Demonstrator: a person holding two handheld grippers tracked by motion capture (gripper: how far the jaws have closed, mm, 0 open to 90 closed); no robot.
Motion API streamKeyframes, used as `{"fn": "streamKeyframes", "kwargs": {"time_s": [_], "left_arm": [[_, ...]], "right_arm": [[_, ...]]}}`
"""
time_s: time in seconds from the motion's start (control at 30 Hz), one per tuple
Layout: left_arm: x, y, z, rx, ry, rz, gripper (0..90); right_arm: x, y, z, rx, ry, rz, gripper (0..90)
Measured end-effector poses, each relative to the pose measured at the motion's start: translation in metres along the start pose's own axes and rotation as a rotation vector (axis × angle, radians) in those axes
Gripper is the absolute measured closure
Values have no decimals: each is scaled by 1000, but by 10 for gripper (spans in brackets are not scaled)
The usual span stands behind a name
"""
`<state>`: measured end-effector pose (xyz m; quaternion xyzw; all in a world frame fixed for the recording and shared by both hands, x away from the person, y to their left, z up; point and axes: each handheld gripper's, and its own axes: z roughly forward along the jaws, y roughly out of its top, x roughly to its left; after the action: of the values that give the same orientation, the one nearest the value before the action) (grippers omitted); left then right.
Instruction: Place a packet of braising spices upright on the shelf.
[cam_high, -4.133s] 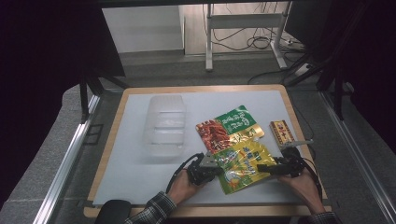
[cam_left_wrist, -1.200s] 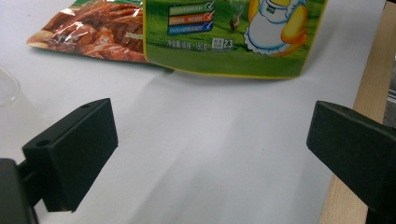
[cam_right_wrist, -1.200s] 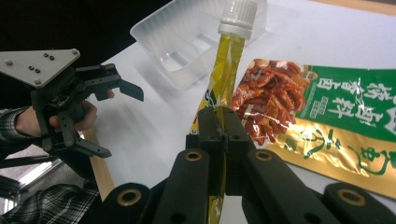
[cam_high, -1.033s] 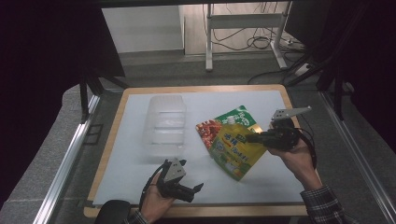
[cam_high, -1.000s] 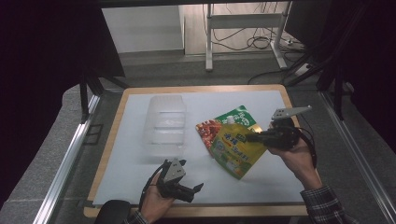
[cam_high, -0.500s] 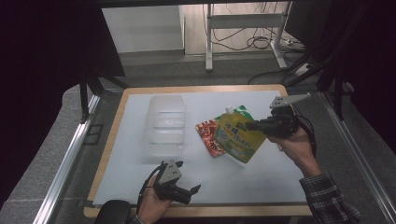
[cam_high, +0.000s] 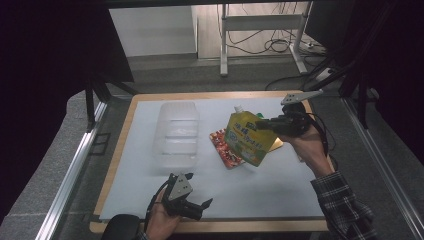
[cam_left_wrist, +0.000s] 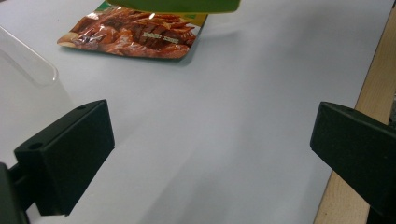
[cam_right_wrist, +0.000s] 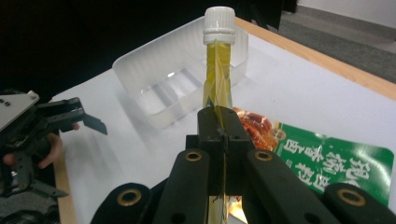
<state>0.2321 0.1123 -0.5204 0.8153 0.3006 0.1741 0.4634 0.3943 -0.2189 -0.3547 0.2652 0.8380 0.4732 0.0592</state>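
Note:
My right gripper (cam_high: 267, 123) is shut on the edge of a yellow-green spouted pouch (cam_high: 246, 140), which hangs in the air over the right half of the table. In the right gripper view the closed jaws (cam_right_wrist: 219, 127) pinch the pouch (cam_right_wrist: 215, 74) edge-on below its white cap (cam_right_wrist: 218, 22). A red snack packet (cam_high: 224, 150) lies flat on the mat under the pouch, and a green packet (cam_right_wrist: 336, 158) lies beside it. My left gripper (cam_high: 196, 207) rests open near the front edge with nothing between its pads (cam_left_wrist: 70, 158). Ahead of it lies the red packet (cam_left_wrist: 135, 35).
A clear plastic tray (cam_high: 176, 131) with dividers stands left of centre; its corner (cam_left_wrist: 28, 65) is close to my left gripper. The white mat (cam_high: 280, 190) has a wooden border (cam_high: 119, 145). Dark frame rails run along both sides.
My right gripper has lifted the pouch off the other packets and carried it up and toward the back. The pouch now hangs upright. The left gripper has stayed put.

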Motion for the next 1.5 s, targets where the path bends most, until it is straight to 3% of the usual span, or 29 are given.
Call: {"fn": "streamKeyframes", "kwargs": {"time_s": [0.5, 1.5], "left_arm": [[0, -3, -2, 7, -7, 2, 0], [-5, -4, 0, 22, -39, 28, 0]], "right_arm": [[-7, 22, 20, -14, -3, -33, 890], [-28, 56, 64, -48, 22, -46, 890]]}}
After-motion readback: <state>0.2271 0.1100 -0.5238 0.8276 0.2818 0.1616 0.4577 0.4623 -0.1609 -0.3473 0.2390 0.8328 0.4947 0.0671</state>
